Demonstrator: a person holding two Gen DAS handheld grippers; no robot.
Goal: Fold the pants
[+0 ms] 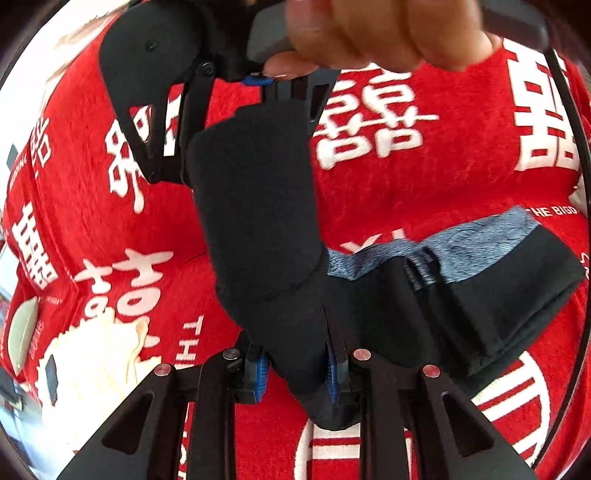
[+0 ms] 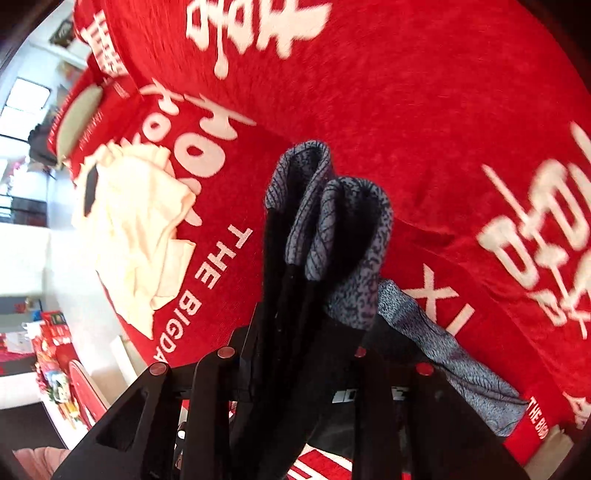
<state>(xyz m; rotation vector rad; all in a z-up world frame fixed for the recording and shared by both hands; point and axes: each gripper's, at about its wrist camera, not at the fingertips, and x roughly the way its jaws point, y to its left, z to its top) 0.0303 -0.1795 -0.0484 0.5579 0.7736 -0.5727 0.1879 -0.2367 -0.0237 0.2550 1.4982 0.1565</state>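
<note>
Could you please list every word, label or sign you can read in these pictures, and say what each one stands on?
"THE BIGDA": white print on the red blanket, cut off by the black pants.
"THE BIGD": white print on the same blanket, right edge of the left wrist view.
Large white Chinese-style characters: across the blanket; I cannot transcribe them.
White mark on the pants near the right gripper: hidden in part, unreadable.
Cream cloth: no text visible.

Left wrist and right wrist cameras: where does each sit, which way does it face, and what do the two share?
Left wrist: on the left gripper, looking steeply down its fingers, which clamp the black pants over the red blanket; the right gripper and a hand show opposite.
Right wrist: on the right gripper, looking down; its fingers grip bunched pants at the grey waistband.
Shared: pants, waistband, blanket, cream cloth.
</note>
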